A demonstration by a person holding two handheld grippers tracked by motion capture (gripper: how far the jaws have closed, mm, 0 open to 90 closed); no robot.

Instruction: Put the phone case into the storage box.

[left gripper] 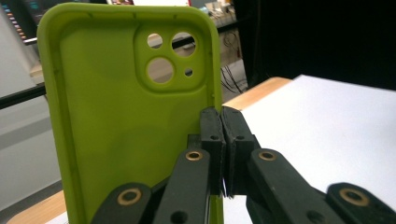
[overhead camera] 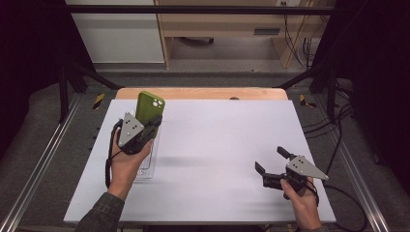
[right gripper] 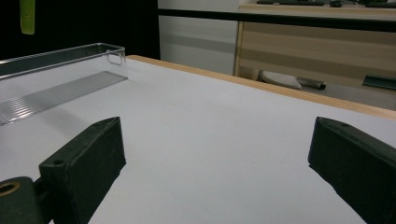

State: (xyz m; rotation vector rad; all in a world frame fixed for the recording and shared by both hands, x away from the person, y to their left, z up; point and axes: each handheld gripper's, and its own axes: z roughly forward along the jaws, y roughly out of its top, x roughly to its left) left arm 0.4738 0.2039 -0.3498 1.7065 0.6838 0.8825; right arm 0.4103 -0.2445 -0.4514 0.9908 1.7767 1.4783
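A lime-green phone case [overhead camera: 149, 106] stands upright in the air at the table's left, above a clear plastic tray [overhead camera: 147, 166]. My left gripper [overhead camera: 153, 122] is shut on the case's edge. In the left gripper view the case [left gripper: 116, 116] shows its hollow inside and camera cut-outs, with the jaws pinched on its right rim. My right gripper [overhead camera: 271, 159] rests low at the table's right front, open, with nothing between its jaws. In the right gripper view the clear tray [right gripper: 56, 70] lies far left and a sliver of the case [right gripper: 27, 16] hangs at the top.
The white table top [overhead camera: 217, 145] spreads between the two grippers. Its wooden far edge [overhead camera: 203, 93] runs along the back. Metal rails and black frame posts flank both sides, and cables trail at the right.
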